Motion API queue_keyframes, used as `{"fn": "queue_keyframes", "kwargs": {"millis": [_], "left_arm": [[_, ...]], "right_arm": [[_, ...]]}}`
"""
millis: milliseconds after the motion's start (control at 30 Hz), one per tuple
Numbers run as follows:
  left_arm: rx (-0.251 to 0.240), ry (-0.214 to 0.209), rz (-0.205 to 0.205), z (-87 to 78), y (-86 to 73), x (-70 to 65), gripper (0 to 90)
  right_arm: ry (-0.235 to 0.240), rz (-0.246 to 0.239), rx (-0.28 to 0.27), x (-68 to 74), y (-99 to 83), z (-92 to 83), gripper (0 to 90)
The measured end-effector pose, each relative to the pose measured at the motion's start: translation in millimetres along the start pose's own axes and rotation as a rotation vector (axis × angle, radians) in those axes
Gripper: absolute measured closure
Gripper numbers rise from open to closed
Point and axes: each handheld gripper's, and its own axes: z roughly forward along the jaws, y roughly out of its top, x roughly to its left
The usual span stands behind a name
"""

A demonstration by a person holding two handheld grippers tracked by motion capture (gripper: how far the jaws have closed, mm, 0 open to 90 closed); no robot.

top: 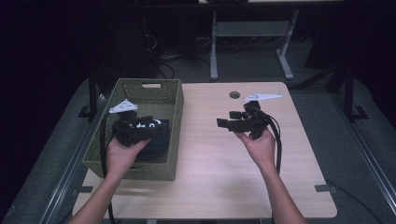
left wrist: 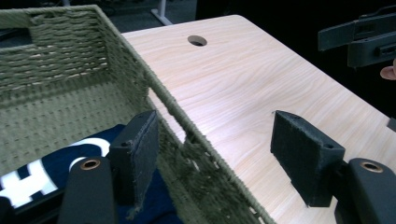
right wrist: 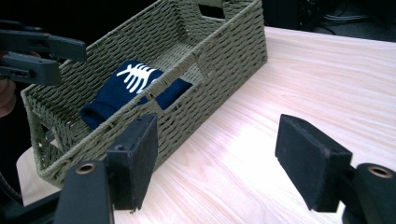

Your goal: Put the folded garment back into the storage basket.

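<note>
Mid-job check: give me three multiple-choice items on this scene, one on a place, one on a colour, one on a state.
1. Where does the folded cloth lie?
A. on the bare table
B. inside the woven basket
C. between the right jaws

2. What colour is the cloth?
A. dark blue with white print
B. red
C. plain yellow

3. How does the right hand-held gripper stand?
A. shut on the cloth
B. shut on the basket rim
C. open, nothing between its jaws

Key: 1 B, the basket walls surround it. 2 A, the right gripper view shows navy with a white pattern. 3 C, only bare table shows between the pads.
</note>
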Motion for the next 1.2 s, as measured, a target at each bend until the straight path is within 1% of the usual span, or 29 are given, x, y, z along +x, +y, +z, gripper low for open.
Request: {"fn": "queue_keyframes", "kwargs": {"millis": [33,133,367,400,433,667,700,867,900,967,1133,1200], "left_arm": [[0.002,-0.001,0.004,2.7,0.8,-3.6,31.3],[0.002,-0.007,0.004,6.1,1.8,-8.1,30.9],[0.001,-0.027,0.021,16.3,4.3,-22.1,30.4],[0.002,-0.029,0.024,17.5,4.6,-24.1,30.2],[-0.001,-0.032,0.026,18.8,4.8,-26.2,30.1],[-0.008,-0.068,0.04,27.8,5.4,-41.8,29.6],[-0.013,-0.076,0.037,29.0,4.9,-44.3,29.4],[-0.005,-0.105,0.048,37.3,1.2,-56.8,29.1],[-0.005,-0.106,0.054,38.6,0.9,-58.5,29.0],[-0.005,-0.114,0.051,41.3,0.2,-61.6,28.7],[-0.002,-0.131,0.058,47.9,-0.7,-69.9,28.3],[-0.004,-0.138,0.051,49.6,-1.3,-71.9,28.3]], "right_arm": [[-0.002,0.002,-0.005,-2.8,-2.3,-3.8,29.9],[-0.006,0.005,-0.008,-6.5,-5.0,-8.4,29.9],[-0.014,0.014,-0.02,-15.4,-12.3,-20.4,29.8],[-0.016,0.021,-0.015,-16.2,-13.5,-22.2,29.8],[-0.02,0.017,-0.016,-17.5,-14.7,-23.8,29.9],[-0.041,0.027,-0.024,-25.1,-24.4,-37.7,29.8],[-0.044,0.031,-0.025,-26.0,-26.1,-39.6,29.8],[-0.065,0.041,-0.025,-31.7,-35.8,-48.3,29.4],[-0.068,0.044,-0.024,-32.7,-37.8,-49.9,29.4],[-0.071,0.052,-0.025,-35.2,-41.6,-53.0,29.4],[-0.082,0.061,-0.028,-40.0,-49.5,-60.0,29.3],[-0.089,0.066,-0.024,-42.0,-52.8,-62.5,29.3]]}}
